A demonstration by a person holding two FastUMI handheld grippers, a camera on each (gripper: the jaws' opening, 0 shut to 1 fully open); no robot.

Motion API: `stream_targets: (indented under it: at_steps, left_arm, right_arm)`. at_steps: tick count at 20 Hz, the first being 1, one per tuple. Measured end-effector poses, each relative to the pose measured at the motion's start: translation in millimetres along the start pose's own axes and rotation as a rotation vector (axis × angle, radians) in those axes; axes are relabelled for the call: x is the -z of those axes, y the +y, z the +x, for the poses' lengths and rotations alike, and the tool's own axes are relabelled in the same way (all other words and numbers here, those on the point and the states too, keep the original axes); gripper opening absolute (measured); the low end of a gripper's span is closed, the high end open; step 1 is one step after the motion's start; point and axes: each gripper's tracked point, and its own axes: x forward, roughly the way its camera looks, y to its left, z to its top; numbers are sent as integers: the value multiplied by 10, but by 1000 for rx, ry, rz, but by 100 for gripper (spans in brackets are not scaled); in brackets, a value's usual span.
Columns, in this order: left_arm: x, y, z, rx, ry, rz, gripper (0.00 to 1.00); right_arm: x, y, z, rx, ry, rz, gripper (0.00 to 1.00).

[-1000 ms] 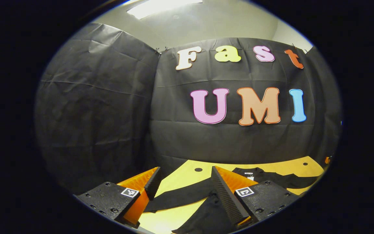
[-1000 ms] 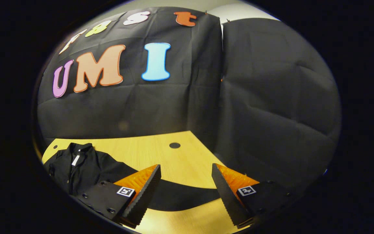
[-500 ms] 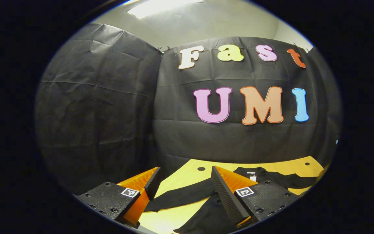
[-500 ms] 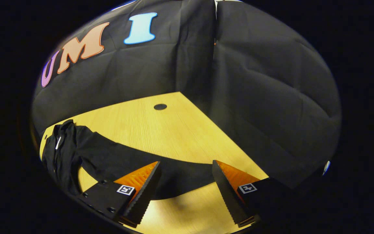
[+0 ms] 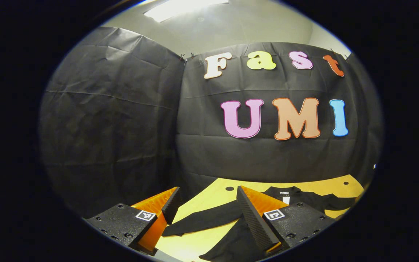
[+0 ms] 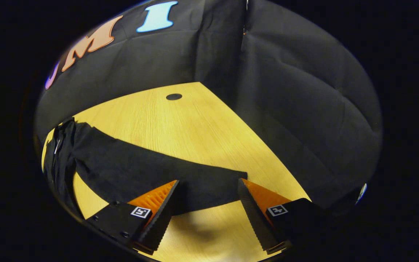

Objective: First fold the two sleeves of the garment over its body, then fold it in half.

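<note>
Black fabric lies just ahead of the right claw (image 6: 207, 214), whose fingers gape wide with nothing held, poised above the cuff end of one long sleeve (image 6: 147, 171). That sleeve stretches flat across the wooden tabletop (image 6: 195, 123) toward the garment (image 6: 58, 153) body at the far left. The left claw (image 5: 206, 214), also spread and empty, hovers over the other sleeve (image 5: 202, 220). The cloth looks light, soft and limp; pinching a cuff edge seems best. No containers are visible.
</note>
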Motion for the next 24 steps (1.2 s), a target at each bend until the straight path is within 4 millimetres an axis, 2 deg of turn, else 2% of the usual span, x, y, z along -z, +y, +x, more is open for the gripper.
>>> stream_targets:
  at_steps: [9,11,12,13,14,15,16,20,24]
  left_arm:
    - [18,22,-99,3,-1,1,92]
    - [43,17,-99,4,6,-10,92]
    - [67,12,-103,7,14,-16,92]
    - [84,2,-112,9,19,-20,92]
    - [93,-1,-127,13,22,-24,92]
    - [86,-4,-138,16,21,-24,92]
    - [92,-8,-129,19,19,-20,92]
    - [129,13,-124,27,30,-28,92]
    - [137,58,-92,28,29,-30,92]
  right_arm:
    - [65,8,35,-34,1,62,96]
    - [91,65,35,-33,-4,37,86]
    - [92,96,26,-37,-10,25,71]
    - [100,119,17,-30,-14,15,67]
    - [93,143,14,-30,-18,9,54]
    - [96,168,11,-28,-16,6,51]
    - [96,193,12,-36,-10,7,41]
    - [96,237,-8,-33,14,12,23]
    - [90,230,-41,2,20,-41,14]
